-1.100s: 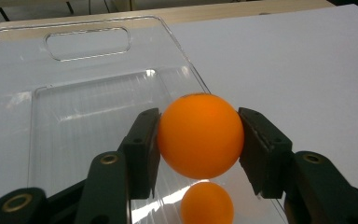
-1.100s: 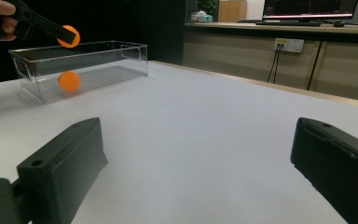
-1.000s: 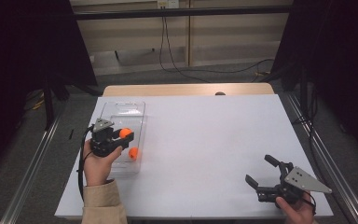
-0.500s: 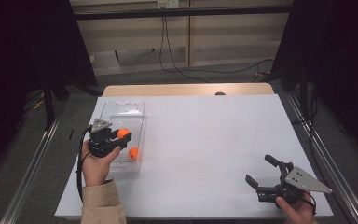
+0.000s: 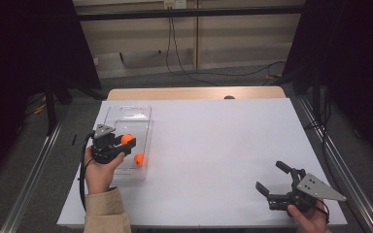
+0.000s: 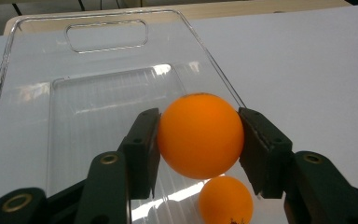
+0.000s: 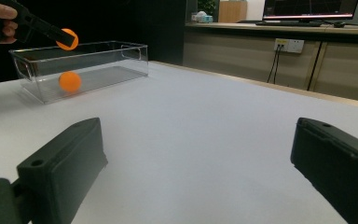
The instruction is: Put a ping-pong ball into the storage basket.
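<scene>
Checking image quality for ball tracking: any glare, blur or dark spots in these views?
Left gripper view: glare streaks on the clear bin, held ball sharp, lower ball softer. Right gripper view: near jaws blurred, bin crisp. High view: table evenly lit, surroundings dark.

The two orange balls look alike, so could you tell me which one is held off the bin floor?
The upper orange ball, clamped between the left gripper pads above the clear bin. The other ball lies loose on the bin's floor.
</scene>
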### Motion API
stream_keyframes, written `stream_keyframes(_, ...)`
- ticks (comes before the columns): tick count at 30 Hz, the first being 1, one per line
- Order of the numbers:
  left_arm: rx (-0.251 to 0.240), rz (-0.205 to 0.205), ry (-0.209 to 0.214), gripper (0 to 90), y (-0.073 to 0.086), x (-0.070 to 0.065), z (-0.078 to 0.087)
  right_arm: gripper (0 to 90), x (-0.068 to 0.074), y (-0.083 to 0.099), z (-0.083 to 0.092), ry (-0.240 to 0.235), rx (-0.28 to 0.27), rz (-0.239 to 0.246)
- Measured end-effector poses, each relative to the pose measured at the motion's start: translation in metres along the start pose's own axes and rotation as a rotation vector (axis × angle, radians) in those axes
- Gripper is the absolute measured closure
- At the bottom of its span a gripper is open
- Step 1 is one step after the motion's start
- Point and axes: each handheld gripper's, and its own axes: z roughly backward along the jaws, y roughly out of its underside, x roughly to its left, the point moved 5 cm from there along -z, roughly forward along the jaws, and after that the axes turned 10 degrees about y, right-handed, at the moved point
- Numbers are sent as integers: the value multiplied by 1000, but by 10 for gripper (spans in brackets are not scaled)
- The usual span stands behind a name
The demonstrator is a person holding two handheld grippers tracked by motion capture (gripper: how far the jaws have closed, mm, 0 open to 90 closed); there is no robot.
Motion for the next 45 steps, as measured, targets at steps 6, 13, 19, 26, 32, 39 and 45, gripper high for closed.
stream_keyframes(6,3,5,-7,510,2,2,0,23,0,0,0,0,0,1)
stream_keyframes(13,1,10,-18,510,3,5,0,23,0,0,0,0,0,1)
stream_keyframes(19,1,9,-22,510,4,7,0,23,0,0,0,0,0,0)
stream_keyframes(26,4,12,-29,509,5,8,0,23,0,0,0,-1,0,1)
stream_keyframes(32,12,10,-35,510,6,10,1,23,0,0,0,0,0,0)
stream_keyframes(39,9,17,-42,509,8,12,0,23,0,0,0,-1,0,1)
stream_keyframes(45,15,19,-49,509,9,13,0,23,0,0,0,-1,1,2)
